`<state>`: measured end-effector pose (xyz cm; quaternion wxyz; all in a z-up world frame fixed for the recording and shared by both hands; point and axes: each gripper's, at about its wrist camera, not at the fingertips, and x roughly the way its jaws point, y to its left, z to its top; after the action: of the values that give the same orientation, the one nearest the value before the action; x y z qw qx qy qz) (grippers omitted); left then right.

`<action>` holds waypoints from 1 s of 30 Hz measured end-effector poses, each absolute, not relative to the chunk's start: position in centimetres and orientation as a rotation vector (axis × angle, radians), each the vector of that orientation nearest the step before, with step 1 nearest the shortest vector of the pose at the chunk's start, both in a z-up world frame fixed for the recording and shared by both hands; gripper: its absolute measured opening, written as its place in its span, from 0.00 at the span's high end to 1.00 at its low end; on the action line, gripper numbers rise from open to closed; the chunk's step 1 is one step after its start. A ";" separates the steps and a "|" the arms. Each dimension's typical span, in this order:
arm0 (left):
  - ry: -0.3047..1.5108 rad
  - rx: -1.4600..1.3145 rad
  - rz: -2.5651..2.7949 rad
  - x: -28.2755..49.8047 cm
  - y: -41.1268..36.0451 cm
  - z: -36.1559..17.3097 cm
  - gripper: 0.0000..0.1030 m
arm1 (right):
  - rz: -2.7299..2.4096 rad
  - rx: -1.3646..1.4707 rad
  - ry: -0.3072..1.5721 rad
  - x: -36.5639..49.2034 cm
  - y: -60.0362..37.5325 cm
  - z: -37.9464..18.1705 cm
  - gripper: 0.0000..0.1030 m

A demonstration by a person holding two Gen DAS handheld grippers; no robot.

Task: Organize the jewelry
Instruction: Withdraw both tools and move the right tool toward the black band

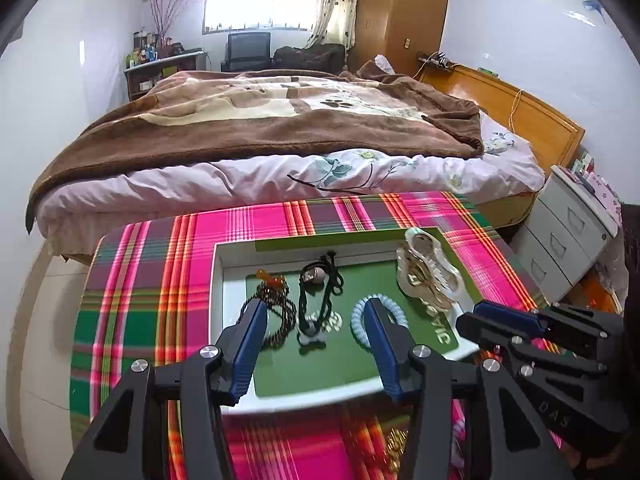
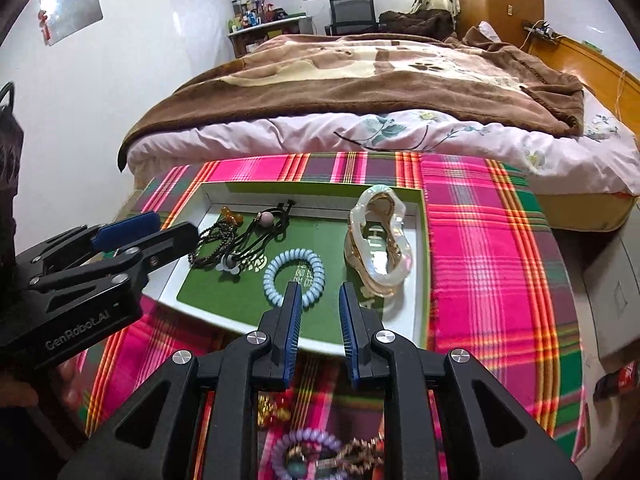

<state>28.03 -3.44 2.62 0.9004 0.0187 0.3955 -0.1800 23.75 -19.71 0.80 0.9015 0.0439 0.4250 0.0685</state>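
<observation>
Tools (image 1: 316,320) above tray (image 1: 218,280) of jewelry

You worked in bright daylight from the window (image 1: 258,8) at twelve o'clock, which was blown out to white glare. Fisheye distortion bowed the bed (image 1: 280,140) and darkened every corner. The near edge of the bench (image 2: 500,240) at six o'clock was smeared and soft, while the far room stayed fairly sharp.
</observation>
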 end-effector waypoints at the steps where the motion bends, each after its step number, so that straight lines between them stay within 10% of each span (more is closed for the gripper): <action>1: 0.816 0.038 -0.372 27.6 -3.4 2.8 0.51 | 0.139 0.091 0.873 23.3 -19.8 1.1 0.81; 30: 0.738 -0.042 -0.358 12.5 0.8 3.0 0.23 | -0.005 0.175 0.834 11.7 -29.3 -0.5 0.57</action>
<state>12.54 0.77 3.03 0.9168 -0.0205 0.3588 -0.1742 11.67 -29.26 -0.51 0.9107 0.0849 0.4043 -0.0022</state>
